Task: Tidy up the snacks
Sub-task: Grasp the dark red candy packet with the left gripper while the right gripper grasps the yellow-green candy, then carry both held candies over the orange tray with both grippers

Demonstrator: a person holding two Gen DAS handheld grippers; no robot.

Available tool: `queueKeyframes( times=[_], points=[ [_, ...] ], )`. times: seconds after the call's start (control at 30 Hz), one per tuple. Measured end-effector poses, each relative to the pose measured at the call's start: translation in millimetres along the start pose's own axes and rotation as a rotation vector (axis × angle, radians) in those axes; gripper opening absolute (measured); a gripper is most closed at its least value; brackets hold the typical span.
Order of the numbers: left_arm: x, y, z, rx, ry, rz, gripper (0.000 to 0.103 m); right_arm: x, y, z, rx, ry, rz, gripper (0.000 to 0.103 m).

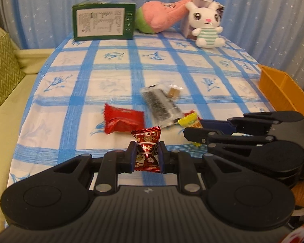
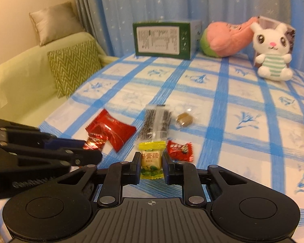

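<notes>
My left gripper [image 1: 146, 155] is shut on a dark red foil candy [image 1: 147, 149] and holds it just above the checked cloth. My right gripper [image 2: 151, 163] is shut on a yellow candy [image 2: 151, 159]; it also shows in the left wrist view [image 1: 194, 130] with the yellow candy [image 1: 189, 121] in it. On the cloth lie a big red snack packet [image 1: 122, 120], a clear packet with a dark bar [image 1: 161, 104], a small brown sweet [image 2: 184, 119] and a small red candy [image 2: 180, 150]. The left gripper shows at the left of the right wrist view [image 2: 91, 149].
An orange bin [image 1: 281, 89] stands at the table's right edge. A green box [image 1: 104, 20], a pink plush [image 1: 162, 16] and a white rabbit plush [image 1: 207, 25] stand at the back. A sofa with cushions [image 2: 73, 66] is to the left.
</notes>
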State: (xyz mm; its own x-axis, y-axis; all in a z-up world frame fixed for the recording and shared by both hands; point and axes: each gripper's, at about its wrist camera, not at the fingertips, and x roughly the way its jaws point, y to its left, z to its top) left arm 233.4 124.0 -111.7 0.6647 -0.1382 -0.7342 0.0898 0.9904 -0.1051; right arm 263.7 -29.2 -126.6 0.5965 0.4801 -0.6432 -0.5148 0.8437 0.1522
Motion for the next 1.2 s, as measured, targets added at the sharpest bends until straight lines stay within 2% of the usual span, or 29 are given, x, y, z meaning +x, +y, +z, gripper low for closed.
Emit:
queueKeyframes(
  times=[0.27, 0.73, 1.2],
  points=[
    [-24.8, -33.6, 7.7, -0.015, -0.047, -0.029, 0.019, -59.3, -25.6, -2.4, 0.088, -0.040, -0.075, 0.022],
    [-74.8, -119.7, 11.6, 0.003, -0.095, -0.093, 0.019, -165.3, -72.5, -26.9, 0.215, -0.095, -0.188, 0.022],
    [-93.9, -184.6, 8.4, 0.063, -0.093, -0.144, 0.019, -232.1, -108.2, -46.5, 0.297, -0.145, -0.265, 0.022]
  ],
)
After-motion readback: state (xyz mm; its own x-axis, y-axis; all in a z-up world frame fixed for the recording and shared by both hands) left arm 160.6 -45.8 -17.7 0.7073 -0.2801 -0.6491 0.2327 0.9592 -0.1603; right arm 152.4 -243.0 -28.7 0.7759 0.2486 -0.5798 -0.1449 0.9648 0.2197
